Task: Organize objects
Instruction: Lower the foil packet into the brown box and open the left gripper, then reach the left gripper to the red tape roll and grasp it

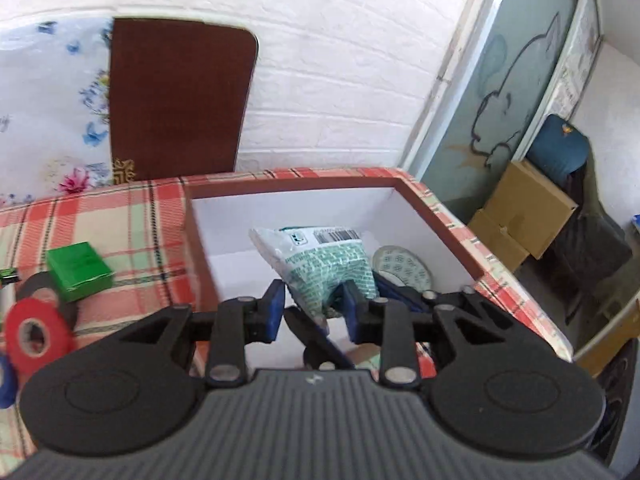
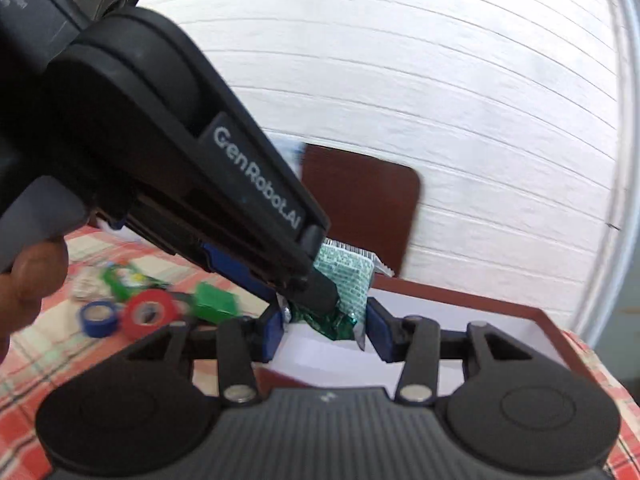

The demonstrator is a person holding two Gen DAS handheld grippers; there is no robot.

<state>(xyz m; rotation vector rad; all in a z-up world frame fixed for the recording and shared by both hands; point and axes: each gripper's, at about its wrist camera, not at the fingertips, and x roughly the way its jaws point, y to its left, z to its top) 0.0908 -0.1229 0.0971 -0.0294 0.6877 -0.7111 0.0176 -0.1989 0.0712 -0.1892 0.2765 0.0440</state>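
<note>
A green-and-white printed packet (image 1: 324, 260) hangs over the open brown-rimmed white box (image 1: 436, 216). My left gripper (image 1: 314, 312) is shut on the packet's lower end. In the right wrist view the left gripper (image 2: 316, 292) comes in from the upper left and pinches the packet (image 2: 348, 280) above the box (image 2: 460, 296). My right gripper (image 2: 324, 334) is open just below the packet, its blue pads (image 2: 274, 332) on either side of it and apart from it. A round patterned item (image 1: 404, 266) lies in the box.
On the plaid cloth (image 1: 120, 216) left of the box lie a green box (image 1: 78, 270), a red tape roll (image 1: 36, 332), a black tape roll (image 1: 36, 286) and a blue tape roll (image 2: 98, 318). A brown board (image 1: 176, 100) leans on the white wall. Cardboard boxes (image 1: 524, 208) stand on the floor at right.
</note>
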